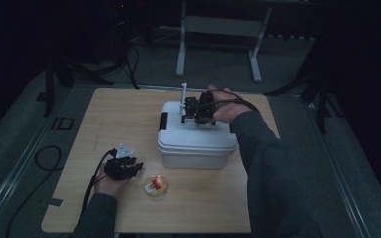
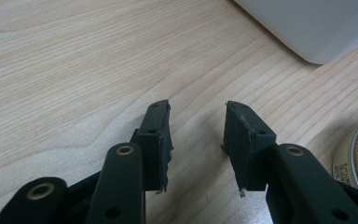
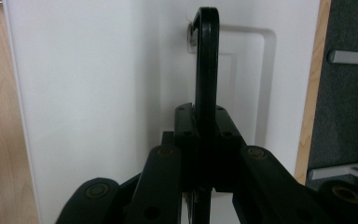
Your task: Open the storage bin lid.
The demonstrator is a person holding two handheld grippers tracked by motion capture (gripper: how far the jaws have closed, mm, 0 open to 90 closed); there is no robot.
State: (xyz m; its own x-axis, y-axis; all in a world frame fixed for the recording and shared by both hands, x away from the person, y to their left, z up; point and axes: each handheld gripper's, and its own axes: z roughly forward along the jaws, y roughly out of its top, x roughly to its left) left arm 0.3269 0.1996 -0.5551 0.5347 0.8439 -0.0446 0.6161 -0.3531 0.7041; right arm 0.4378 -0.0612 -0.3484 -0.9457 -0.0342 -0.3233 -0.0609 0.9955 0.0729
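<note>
White box at centre of surface, lid down. Right hand-held gripper clamped on black handle atop lid. Left hand-held gripper parted, empty, near front edge beside small tin. Handle secured; any lift or carry apparently outstanding.

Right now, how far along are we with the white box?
Done: right gripper is shut on the black handle atop the white box. In hand: that grip. Left: the box sits closed on the table; the left gripper is open and empty beside the small tin.
</note>
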